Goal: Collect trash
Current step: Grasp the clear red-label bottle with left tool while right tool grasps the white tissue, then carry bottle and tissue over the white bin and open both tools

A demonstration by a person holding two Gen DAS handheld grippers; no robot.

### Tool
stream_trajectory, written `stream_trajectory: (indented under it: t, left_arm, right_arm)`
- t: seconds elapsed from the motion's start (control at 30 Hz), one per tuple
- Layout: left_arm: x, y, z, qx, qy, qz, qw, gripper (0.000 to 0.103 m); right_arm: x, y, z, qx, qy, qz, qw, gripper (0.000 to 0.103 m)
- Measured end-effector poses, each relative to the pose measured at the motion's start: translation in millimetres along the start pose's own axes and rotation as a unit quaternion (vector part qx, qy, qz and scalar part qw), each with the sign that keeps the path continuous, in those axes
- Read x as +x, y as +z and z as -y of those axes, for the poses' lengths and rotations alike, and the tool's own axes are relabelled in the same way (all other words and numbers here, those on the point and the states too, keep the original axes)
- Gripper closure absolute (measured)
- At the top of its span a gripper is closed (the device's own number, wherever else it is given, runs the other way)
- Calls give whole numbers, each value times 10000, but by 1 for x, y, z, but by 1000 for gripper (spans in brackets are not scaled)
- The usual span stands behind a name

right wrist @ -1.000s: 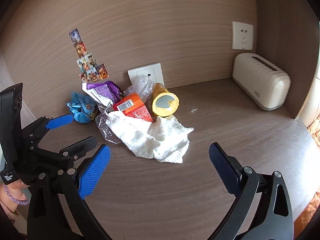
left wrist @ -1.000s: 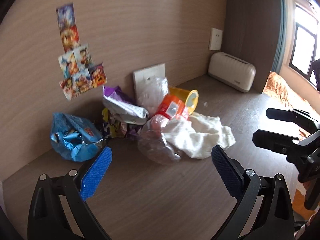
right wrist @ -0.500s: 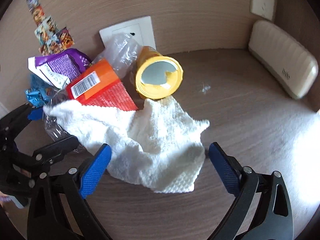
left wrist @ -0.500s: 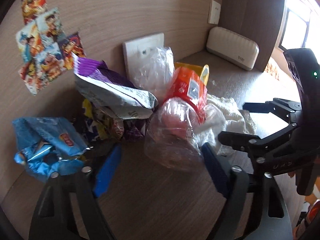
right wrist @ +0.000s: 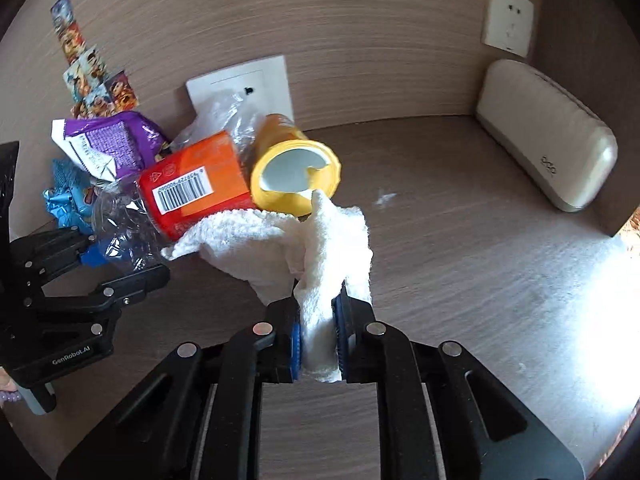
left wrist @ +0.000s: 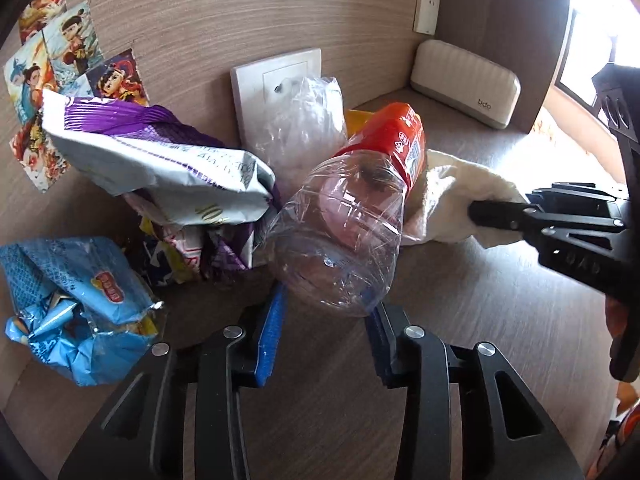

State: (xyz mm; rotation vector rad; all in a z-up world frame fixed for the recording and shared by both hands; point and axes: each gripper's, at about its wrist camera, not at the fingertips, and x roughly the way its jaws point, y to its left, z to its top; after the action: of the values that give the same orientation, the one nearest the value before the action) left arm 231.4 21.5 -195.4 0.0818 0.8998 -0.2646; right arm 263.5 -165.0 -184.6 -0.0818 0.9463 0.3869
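Both tongs are closed on something. Right gripper [right wrist: 318,340] has its blue pads pinched nearly together on a bunched fold of the white cloth [right wrist: 280,248], which rises out of the jaws and drapes to the left over the desk [right wrist: 460,264]. Left gripper [left wrist: 326,322] has narrowed around the near end of a crumpled clear plastic bottle [left wrist: 340,236]; its pads sit against the bottle's sides, though whether they squeeze hard I cannot tell.

Just beyond the bottle lies an orange-red packet [right wrist: 196,188] with a barcode, touching the cloth, and to its right a yellow tube [right wrist: 294,176] on its side with its open mouth facing near. Behind them a thin clear bag [left wrist: 304,120] leans at the wall plate [right wrist: 240,88]. Further left sit a purple and white snack bag [left wrist: 160,160] and, nearest the left edge, a crushed blue wrapper [left wrist: 76,304]. Stickers [left wrist: 60,72] are on the wall above. A cream ribbed case [right wrist: 544,152] stands well apart at the far right.

The cloth looks soft and light, so a pinch anywhere on a thick fold should hold it. The bottle seems light, slick and already dented; it will likely give under pressure, so a hold across its wider body seems safer than the tip. The wrappers look crinkly and weightless, best pinched at a crumpled edge.
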Motion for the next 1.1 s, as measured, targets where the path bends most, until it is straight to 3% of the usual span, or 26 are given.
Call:
stream_trajectory:
  t: [0.17,0.43,0.67,0.77,1.03,1.1]
  left_arm:
    - [-5,10,5,9,13,164,9999,84]
    - [2,19,14,247,34,184,9995,85]
    - [-12,32,26,399,127,421,9982,93]
    - [-7,32,29,460,29,321,9984,94]
    - [0,28,41,802,-39,301,9963,92]
    - [2,28,46,951,37,304,9950,72]
  right_arm:
    - [-28,-2,12,-22,95,224,9997,88]
    - [-46,-8,14,-197,14,263,9995,88]
    - [-62,-13,20,-260,-301,387,9985,88]
    - [-66,-15,24,-298,-375,389,9981,88]
    - [-64,-11,21,-554,-492,392,9965,88]
    - [-64,-10,17,-668,-410,382,9962,88]
